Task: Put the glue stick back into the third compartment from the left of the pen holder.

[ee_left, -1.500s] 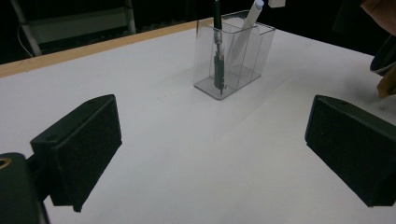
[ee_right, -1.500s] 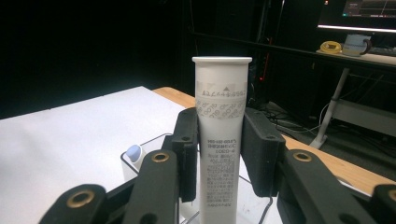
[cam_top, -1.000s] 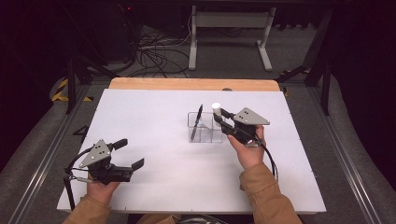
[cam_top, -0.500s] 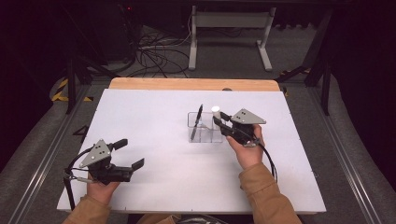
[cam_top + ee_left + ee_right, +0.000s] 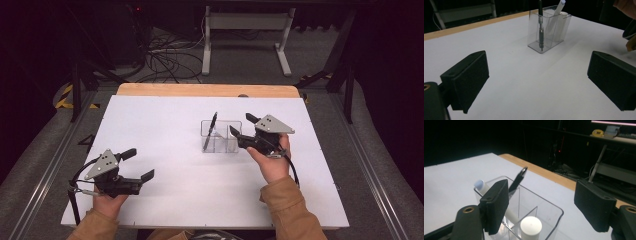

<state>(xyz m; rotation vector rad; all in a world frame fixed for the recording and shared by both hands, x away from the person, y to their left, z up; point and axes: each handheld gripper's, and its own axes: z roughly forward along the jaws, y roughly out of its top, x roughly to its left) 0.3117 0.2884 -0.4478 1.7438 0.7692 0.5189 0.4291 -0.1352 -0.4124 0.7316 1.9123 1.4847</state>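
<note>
White table [image 5: 165,125], cables [image 5: 165,60] and metal stand [image 5: 245,30] behind

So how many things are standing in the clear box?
3. A black pen and a white marker lean in one side of the clear box; a short white cylinder stands in the other. Nothing else seems hidden.

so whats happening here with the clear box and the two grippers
A person holds a gripper in each hand at a white table. The right gripper hangs over the clear divided holder; its fingers have just been opening, with nothing between them. In the holder stand a black pen, a leaning white marker and a white cylinder. The left gripper rests open near the table's front edge.
</note>
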